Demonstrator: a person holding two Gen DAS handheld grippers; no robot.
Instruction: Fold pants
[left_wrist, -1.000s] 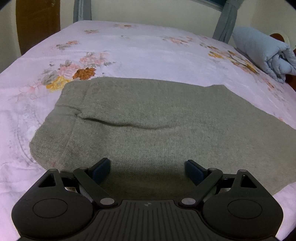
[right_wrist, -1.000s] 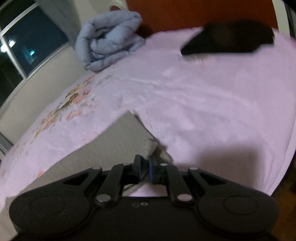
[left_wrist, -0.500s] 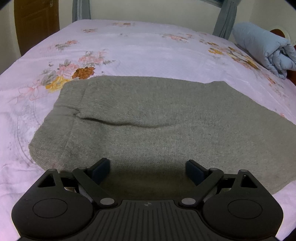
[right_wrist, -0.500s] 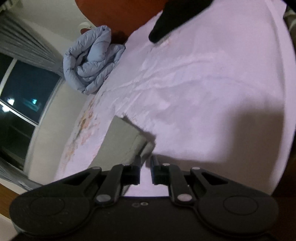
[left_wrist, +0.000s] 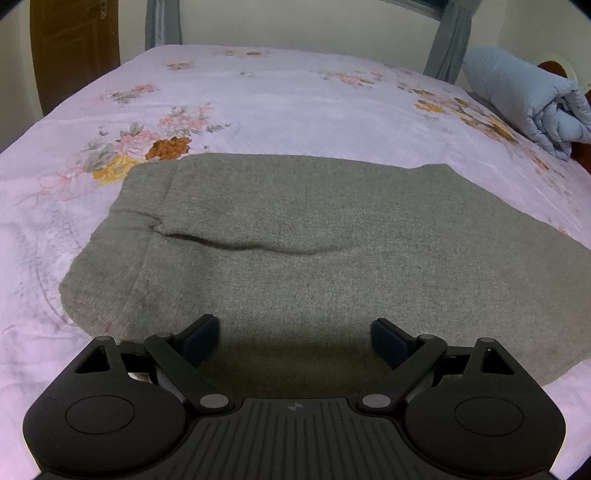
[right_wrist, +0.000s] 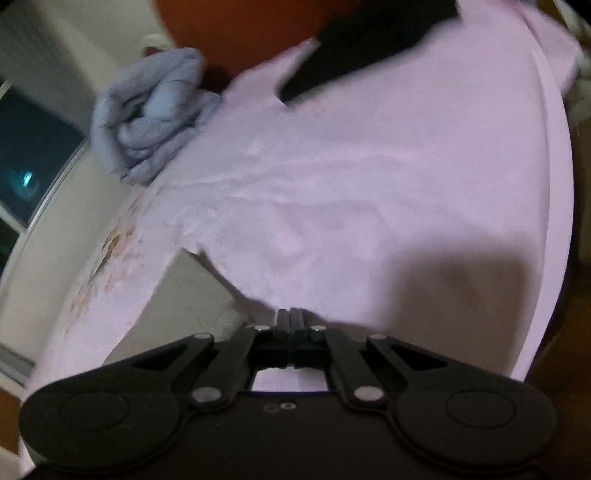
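Now, through the left wrist view, the left gripper (left_wrist: 293, 341) is hovering low over the near edge of the grey pants (left_wrist: 295, 251), jaws spread wide and gripping nothing. The pants are lying flat on the floral bed (left_wrist: 258, 96). Over in the right wrist view, the right gripper (right_wrist: 290, 325) is showing jaws pressed together beside the pants' corner (right_wrist: 192, 295); whether cloth is pinched, I cannot tell. That fabric is looking soft, thick and floppy, so I'd be grabbing hems and corners.

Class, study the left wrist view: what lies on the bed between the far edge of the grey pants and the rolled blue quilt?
Only bedsheet, with floral print, lies between the grey pants and the rolled blue quilt in the left wrist view.
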